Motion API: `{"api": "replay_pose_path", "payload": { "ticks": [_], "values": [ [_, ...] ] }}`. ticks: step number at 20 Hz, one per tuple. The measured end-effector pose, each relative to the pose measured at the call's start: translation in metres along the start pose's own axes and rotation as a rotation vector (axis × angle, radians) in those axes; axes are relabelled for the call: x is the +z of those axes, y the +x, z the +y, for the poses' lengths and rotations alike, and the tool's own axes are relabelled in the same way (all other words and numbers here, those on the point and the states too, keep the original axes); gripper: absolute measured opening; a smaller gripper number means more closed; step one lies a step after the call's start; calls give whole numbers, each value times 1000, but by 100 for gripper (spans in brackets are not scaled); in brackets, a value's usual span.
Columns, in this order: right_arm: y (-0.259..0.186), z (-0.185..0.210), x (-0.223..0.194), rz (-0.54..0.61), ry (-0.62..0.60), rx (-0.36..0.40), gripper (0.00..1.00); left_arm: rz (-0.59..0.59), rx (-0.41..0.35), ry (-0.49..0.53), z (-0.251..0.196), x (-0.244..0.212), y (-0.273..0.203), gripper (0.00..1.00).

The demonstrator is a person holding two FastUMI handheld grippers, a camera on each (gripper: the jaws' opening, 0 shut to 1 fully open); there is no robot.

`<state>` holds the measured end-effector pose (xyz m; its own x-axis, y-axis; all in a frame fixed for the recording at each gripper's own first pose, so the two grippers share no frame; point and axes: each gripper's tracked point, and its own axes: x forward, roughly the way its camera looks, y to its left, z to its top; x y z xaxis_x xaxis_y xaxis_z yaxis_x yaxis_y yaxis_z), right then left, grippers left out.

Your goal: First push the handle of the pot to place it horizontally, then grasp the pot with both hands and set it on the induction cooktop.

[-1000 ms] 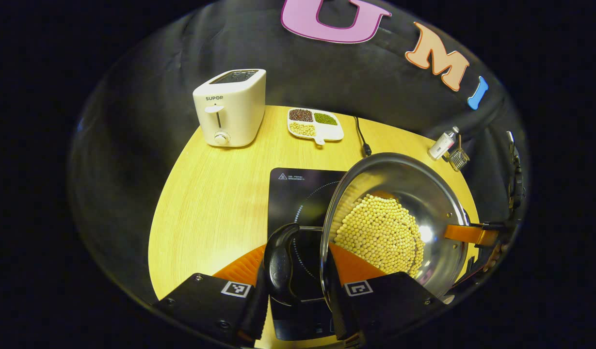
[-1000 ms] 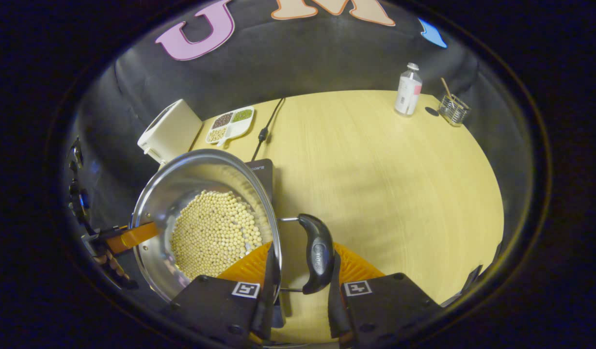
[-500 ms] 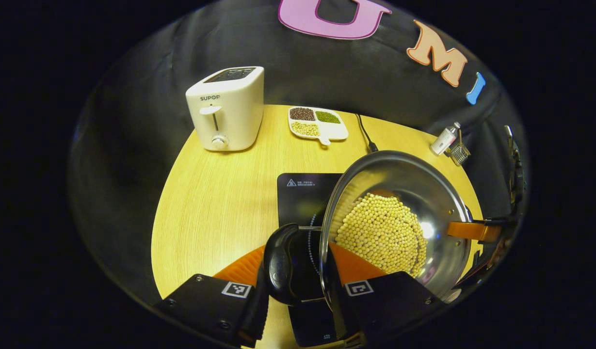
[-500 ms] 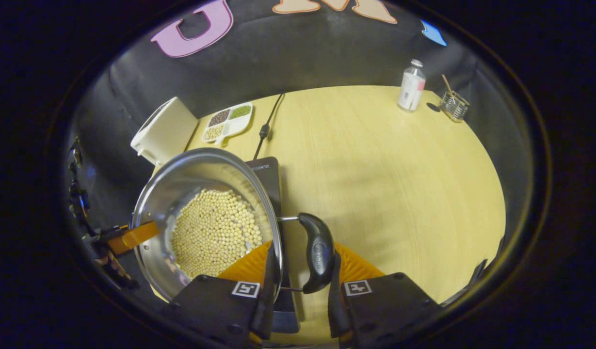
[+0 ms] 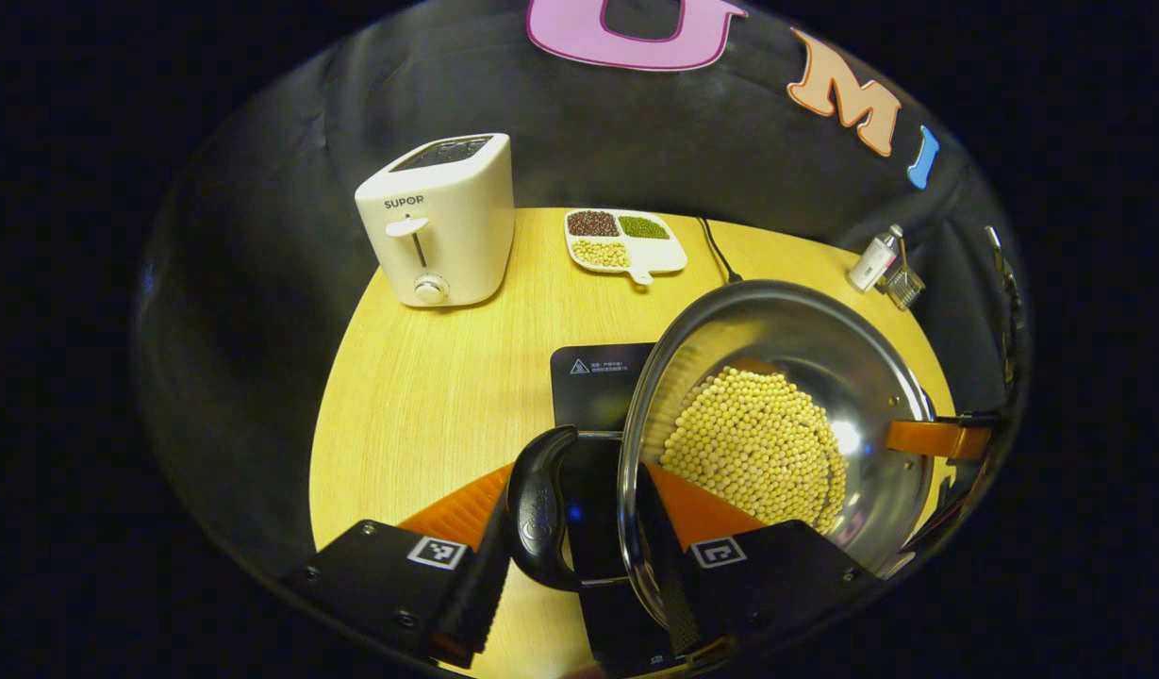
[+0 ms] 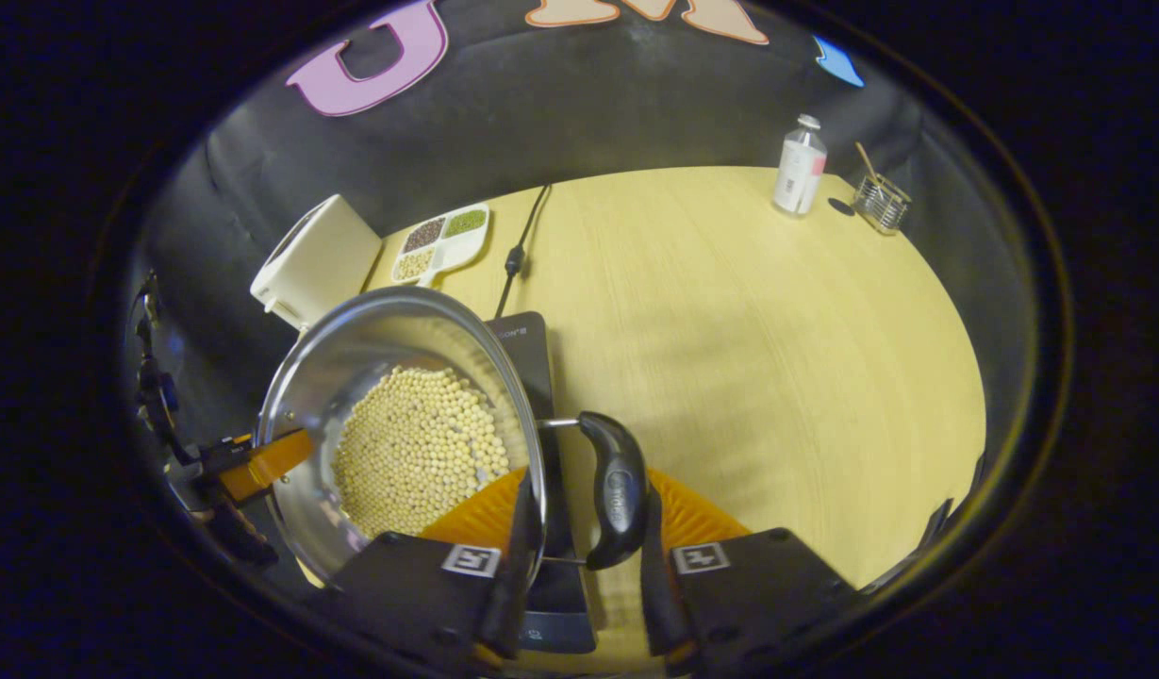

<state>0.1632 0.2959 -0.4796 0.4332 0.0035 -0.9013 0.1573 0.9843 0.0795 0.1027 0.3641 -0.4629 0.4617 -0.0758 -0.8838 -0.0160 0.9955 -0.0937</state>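
A steel pot (image 5: 805, 349) (image 6: 353, 339) with pale round beans in it hangs between my two grippers over the black induction cooktop (image 5: 593, 372) (image 6: 522, 339). My left gripper (image 5: 571, 533) is shut on the pot's black side handle (image 5: 537, 505), with the pot to its right. On the opposite side my right gripper (image 6: 579, 528) is shut on the other black handle (image 6: 617, 490), with the pot to its left. Each view also shows the other gripper (image 5: 933, 438) (image 6: 258, 462) at the pot's far rim. I cannot tell whether the pot's base touches the cooktop.
A white toaster (image 5: 438, 222) (image 6: 315, 259) and a divided dish of beans (image 5: 626, 243) (image 6: 442, 240) stand at the back of the yellow table (image 5: 428, 396) (image 6: 749, 330). The cooktop's cable (image 6: 518, 250) runs backwards. A small bottle (image 6: 798, 168) and a glass holder (image 6: 879, 203) stand at the far right.
Both grippers have carried the pot sideways toward the toaster side. More of the cooktop now shows under the right handle. Both grips are unchanged.
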Motion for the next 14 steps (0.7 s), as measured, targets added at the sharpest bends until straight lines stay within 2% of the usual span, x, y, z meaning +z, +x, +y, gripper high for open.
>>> {"api": "replay_pose_path", "payload": {
  "ticks": [1, 3, 4, 5, 7, 8, 11, 12, 13, 14],
  "values": [
    [0, 0, -1, -3, 10, 7, 53, -17, -10, 3, -5, 3, -3, 81],
    [-4, -2, 3, -28, 42, 10, 55, -24, 2, 5, -5, 3, -8, 80],
    [-7, -1, 3, -39, 49, 17, 59, -25, 20, 2, -3, 2, -12, 82],
    [-10, -2, 5, -49, 44, 24, 72, -26, 35, -3, -1, 1, -13, 87],
    [-15, 0, 8, -73, 39, 45, 98, -41, 44, -8, -3, 2, -18, 86],
    [-20, 1, 9, -85, 39, 58, 94, -53, 55, -5, -2, 3, -22, 86],
    [-35, 2, 21, -141, 40, 98, 94, -99, 97, 25, -3, 14, -37, 86],
    [-40, -3, 27, -167, 39, 104, 100, -122, 123, 44, -1, 20, -46, 86],
    [-45, -8, 33, -190, 42, 111, 94, -160, 151, 64, -1, 29, -56, 87],
    [-52, -14, 38, -208, 48, 119, 94, -204, 177, 82, -4, 39, -68, 88]
  ]
}}
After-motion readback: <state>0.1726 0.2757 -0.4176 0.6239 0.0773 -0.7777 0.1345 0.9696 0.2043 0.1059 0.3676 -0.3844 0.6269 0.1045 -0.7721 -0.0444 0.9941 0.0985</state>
